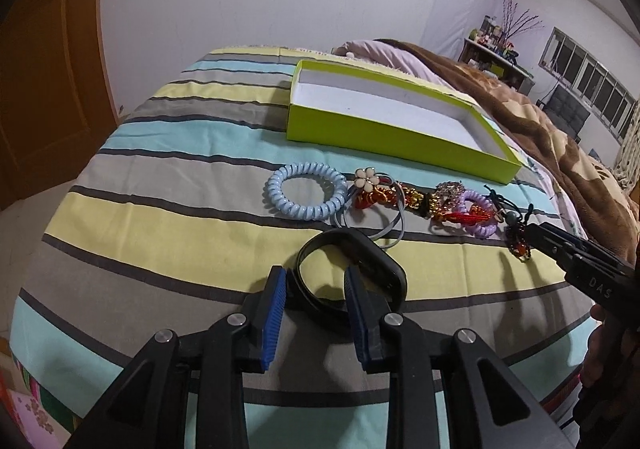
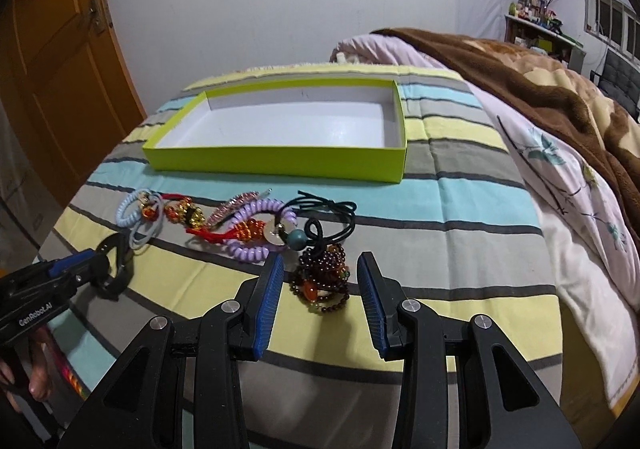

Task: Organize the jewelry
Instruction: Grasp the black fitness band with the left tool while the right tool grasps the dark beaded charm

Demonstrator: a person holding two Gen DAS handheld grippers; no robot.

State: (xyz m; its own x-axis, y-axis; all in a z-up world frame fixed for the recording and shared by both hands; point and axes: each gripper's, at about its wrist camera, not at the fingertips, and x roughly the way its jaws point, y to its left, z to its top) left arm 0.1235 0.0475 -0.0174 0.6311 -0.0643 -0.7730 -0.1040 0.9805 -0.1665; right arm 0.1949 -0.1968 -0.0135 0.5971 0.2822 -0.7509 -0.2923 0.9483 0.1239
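A lime-green open box (image 1: 396,129) with a white empty inside lies on the striped bedsheet; it also shows in the right wrist view (image 2: 280,161). In front of it lies a row of jewelry: a light blue spiral hair tie (image 1: 306,191), a flower hair tie (image 1: 368,180), red and gold charms (image 1: 404,199), a purple spiral tie (image 2: 256,229). My left gripper (image 1: 316,285) is open, its fingers astride a black wristband (image 1: 352,269). My right gripper (image 2: 320,275) is open around a dark red bead bracelet (image 2: 322,281).
A brown blanket (image 2: 540,89) and a pink floral quilt (image 2: 560,189) are heaped on the bed's right side. An orange door (image 2: 52,89) stands at the left. A shelf with ornaments (image 2: 540,17) is at the far right wall.
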